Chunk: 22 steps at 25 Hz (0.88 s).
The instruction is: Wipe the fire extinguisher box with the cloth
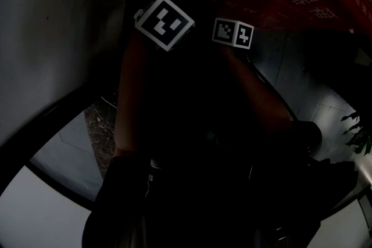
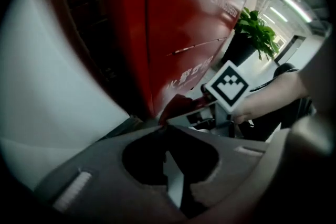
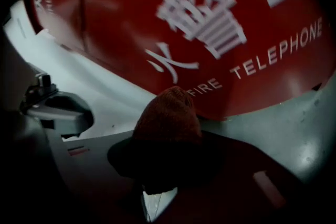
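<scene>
Between the fingers of the right gripper (image 3: 167, 150) sits one rust-red knitted cloth (image 3: 168, 115), clamped, its bunched end right ahead of them at the lower edge of the one red metal fire extinguisher box (image 3: 210, 18) with white lettering. The left gripper (image 2: 164, 128) has both fingers closed together on nothing, with that box just beyond them.

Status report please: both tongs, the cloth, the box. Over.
Right tongs shut on cloth, by fire extinguisher box lower edge; contact unclear. Left tongs shut, empty. No obstruction seen.
</scene>
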Tool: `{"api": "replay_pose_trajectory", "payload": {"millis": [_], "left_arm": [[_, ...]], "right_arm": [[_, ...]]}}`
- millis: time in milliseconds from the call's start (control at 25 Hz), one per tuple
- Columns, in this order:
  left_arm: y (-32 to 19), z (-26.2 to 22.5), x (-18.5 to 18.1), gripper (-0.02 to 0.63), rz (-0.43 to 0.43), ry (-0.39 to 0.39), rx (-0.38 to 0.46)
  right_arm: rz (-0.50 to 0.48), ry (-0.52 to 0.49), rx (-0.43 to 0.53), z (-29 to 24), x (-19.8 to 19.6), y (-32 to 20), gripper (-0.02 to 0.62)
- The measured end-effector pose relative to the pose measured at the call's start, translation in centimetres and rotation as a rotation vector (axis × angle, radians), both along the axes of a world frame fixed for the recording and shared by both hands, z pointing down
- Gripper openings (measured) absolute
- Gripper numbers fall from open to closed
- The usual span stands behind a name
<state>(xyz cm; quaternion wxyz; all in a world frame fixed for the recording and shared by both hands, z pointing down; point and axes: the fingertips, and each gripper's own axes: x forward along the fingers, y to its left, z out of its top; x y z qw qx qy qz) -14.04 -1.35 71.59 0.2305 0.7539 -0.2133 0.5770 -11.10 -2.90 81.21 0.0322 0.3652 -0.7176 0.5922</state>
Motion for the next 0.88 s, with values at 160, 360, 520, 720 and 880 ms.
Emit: {"api": "replay_pose_trajectory", "payload": {"millis": [160,360,520,720,880], "left_arm": [[1.1,0.7,1.0,0.003,0.021,0.002,-0.044],[1.4,0.2,2.1,0.003,0.05,0.025,-0.03],[2.0,0.2,1.7,0.003,0.05,0.032,-0.033],[1.9,0.0,1.8,0.003,0.059,0.042,-0.021],[1.9,0.0,2.0,0.003,0.078,0.044,-0.02]], "right_arm": [[0.004,0.064,-0.037,4.0,0.2,-0.6,0.125],[-0.001,0.213,-0.094,9.5,1.7,-1.0,0.125],[0.051,0.196,-0.141,11.0,1.9,-1.3,0.126],[0.054,0.276,-0.133,12.2,1.9,-2.4,0.126],[0.055,0.313,-0.104,12.1,1.6,-2.8,0.124]]}}
